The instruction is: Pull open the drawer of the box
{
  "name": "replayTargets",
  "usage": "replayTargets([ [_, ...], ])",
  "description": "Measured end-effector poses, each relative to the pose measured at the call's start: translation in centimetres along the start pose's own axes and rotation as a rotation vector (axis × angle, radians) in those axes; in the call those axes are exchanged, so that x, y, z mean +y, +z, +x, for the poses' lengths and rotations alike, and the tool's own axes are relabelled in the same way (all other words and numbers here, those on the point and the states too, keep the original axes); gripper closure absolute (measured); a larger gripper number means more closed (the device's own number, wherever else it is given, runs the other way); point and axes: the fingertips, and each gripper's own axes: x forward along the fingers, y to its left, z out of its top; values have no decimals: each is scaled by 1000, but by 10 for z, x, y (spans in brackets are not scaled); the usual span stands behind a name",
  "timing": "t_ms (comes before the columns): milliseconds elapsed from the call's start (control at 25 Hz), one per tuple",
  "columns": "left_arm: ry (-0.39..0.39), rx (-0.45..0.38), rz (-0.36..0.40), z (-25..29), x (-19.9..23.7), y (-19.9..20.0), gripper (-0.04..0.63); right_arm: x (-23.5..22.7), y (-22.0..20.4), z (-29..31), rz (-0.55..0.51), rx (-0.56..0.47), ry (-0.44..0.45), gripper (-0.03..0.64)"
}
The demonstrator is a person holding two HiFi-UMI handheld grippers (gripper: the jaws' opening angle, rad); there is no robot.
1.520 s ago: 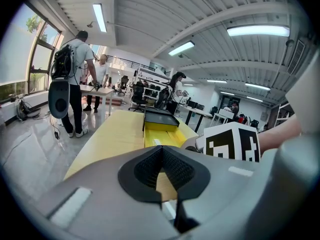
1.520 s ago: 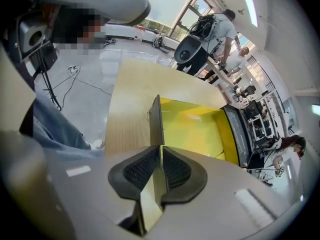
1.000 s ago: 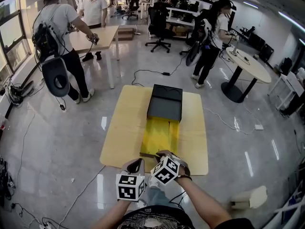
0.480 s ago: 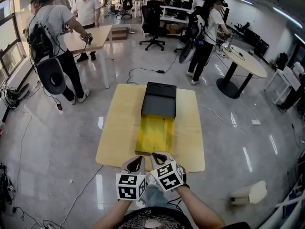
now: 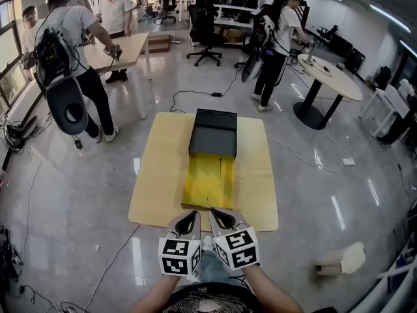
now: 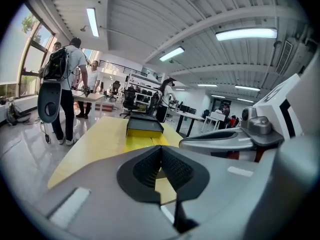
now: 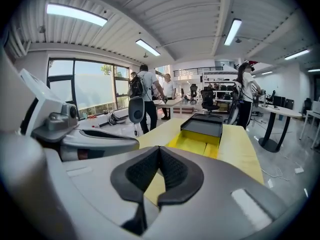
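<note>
Directly beyond the closed right claw (image 5: 214,212) lies the pulled-out yellow drawer (image 5: 208,180).

Box (image 5: 213,134): black.
Drawer (image 5: 208,181): was bright yellow inside.
Table (image 5: 156,188): pale wood.
Left gripper (image 5: 188,215) and right gripper (image 5: 215,212): grey shells with black ribbed pads (image 6: 145,168). Each bore a white cube (image 5: 179,255) printed with black square markers.
Floor (image 5: 78,194): was glossy grey, faintly veined.
Round table (image 5: 332,80): whitish top, black foot.
</note>
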Motion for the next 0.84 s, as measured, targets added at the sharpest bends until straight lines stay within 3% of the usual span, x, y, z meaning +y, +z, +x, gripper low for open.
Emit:
replayTargets([
  [160, -2, 5, 35, 26, -15, 23, 592, -30, 19, -1, 0, -19, -11, 611],
  [480, -21, 18, 41, -2, -9, 17, 592, -1, 18, -9, 10, -28, -11, 611],
  [600, -21, 20, 44, 8, -17, 11, 591, -11, 9, -9, 12, -24, -7, 611],
  [840, -23, 24, 39, 19, 38, 6, 591, 6, 12, 43, 13, -21, -8, 611],
])
